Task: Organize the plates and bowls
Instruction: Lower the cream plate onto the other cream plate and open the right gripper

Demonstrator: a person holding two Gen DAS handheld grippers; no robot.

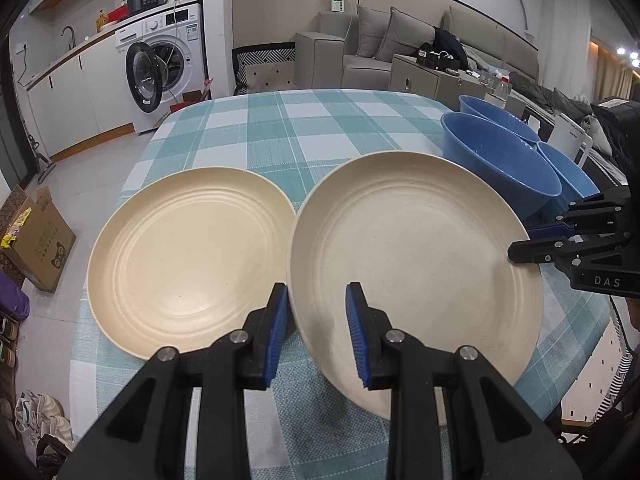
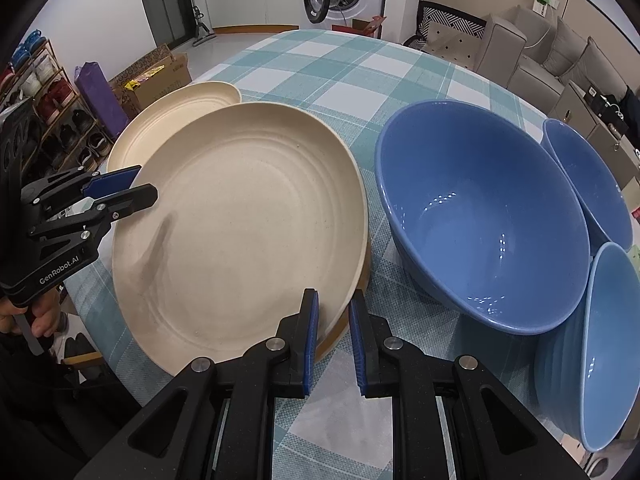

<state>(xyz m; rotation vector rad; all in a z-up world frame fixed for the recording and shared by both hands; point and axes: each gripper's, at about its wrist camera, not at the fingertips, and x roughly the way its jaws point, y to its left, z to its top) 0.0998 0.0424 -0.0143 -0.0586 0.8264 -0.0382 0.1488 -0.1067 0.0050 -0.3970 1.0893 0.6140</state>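
Note:
Two cream plates lie on a teal checked tablecloth (image 1: 320,128). The left plate (image 1: 192,256) lies flat. The right plate (image 1: 416,272) is tilted, raised off the cloth. My left gripper (image 1: 318,332) straddles its near rim, one finger below and one above. My right gripper (image 2: 334,336) straddles the same plate (image 2: 240,224) at its other edge; it also shows in the left wrist view (image 1: 532,242). Neither pair of jaws is seen pressing the rim. Three blue bowls stand to the right: a large one (image 2: 480,216) and two smaller ones (image 2: 584,180) (image 2: 600,344).
The round table's edge (image 1: 100,320) drops to the floor on the left, where a cardboard box (image 1: 36,240) sits. A washing machine (image 1: 164,64) and a sofa (image 1: 380,48) stand beyond the table. A shoe rack (image 2: 48,120) is past the plates.

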